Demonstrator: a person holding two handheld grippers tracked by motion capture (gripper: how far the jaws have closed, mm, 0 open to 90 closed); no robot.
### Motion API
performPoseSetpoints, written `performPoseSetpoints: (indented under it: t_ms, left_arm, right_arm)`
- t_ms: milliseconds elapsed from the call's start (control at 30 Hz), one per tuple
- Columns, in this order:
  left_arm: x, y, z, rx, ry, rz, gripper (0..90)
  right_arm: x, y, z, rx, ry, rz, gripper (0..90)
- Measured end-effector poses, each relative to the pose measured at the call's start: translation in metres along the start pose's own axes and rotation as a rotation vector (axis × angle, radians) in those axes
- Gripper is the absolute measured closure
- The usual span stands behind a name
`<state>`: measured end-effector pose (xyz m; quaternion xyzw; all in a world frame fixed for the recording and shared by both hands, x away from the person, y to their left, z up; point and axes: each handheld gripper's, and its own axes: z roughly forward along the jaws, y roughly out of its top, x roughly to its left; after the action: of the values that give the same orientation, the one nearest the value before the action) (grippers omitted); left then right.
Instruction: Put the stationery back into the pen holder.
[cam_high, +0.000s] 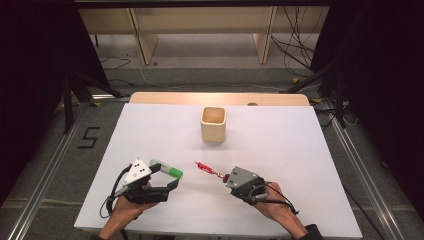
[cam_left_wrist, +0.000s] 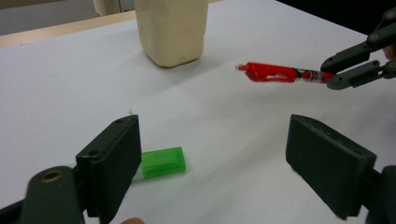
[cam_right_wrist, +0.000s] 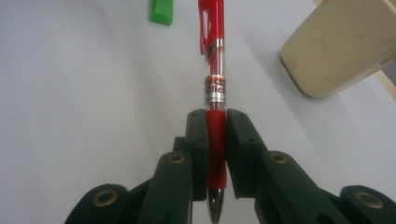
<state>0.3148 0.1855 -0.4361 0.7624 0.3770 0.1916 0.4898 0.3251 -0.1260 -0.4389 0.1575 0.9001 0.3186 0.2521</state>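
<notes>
Two tools: right tool (cam_right_wrist: 216, 154) clamps red pen (cam_right_wrist: 215, 70), left tool (cam_left_wrist: 212, 163) wide beside green marker (cam_left_wrist: 162, 162), seemingly touching.

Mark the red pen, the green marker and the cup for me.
red pen (cam_right_wrist: 215, 135), right gripper view, on its red grip section.
green marker (cam_left_wrist: 162, 162), left gripper view, on its green cap.
cup (cam_high: 213, 131), high view, on its front wall.

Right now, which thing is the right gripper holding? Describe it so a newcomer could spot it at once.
Start at the cream square cup standing upright mid-table on the white table. Come toward the person's side: the right gripper is shut on a red pen. It is the slim red one, unlike the green marker lying by the open left gripper.
</notes>
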Motion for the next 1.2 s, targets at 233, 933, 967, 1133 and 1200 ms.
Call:
performPoseSetpoints:
  t_ms: [233,933,967,1133,1200]
  left_arm:
    - [-0.003,0.011,0.003,0.026,-0.015,0.028,17.8]
    - [-0.016,0.047,0.035,0.204,-0.109,0.154,17.5]
    - [-0.017,0.047,0.036,0.215,-0.116,0.16,17.5]
    - [-0.02,0.051,0.041,0.282,-0.152,0.19,17.3]
    - [-0.022,0.052,0.044,0.307,-0.168,0.203,17.3]
  right_arm:
    - [0.009,0.0,0.0,-0.004,-0.033,-0.085,80.4]
    - [0.038,-0.003,-0.004,-0.005,-0.173,-0.362,80.4]
    - [0.039,-0.003,-0.004,-0.006,-0.183,-0.372,80.4]
    - [0.047,-0.004,-0.004,-0.015,-0.214,-0.47,80.5]
    - [0.051,-0.005,-0.005,-0.029,-0.234,-0.485,80.4]
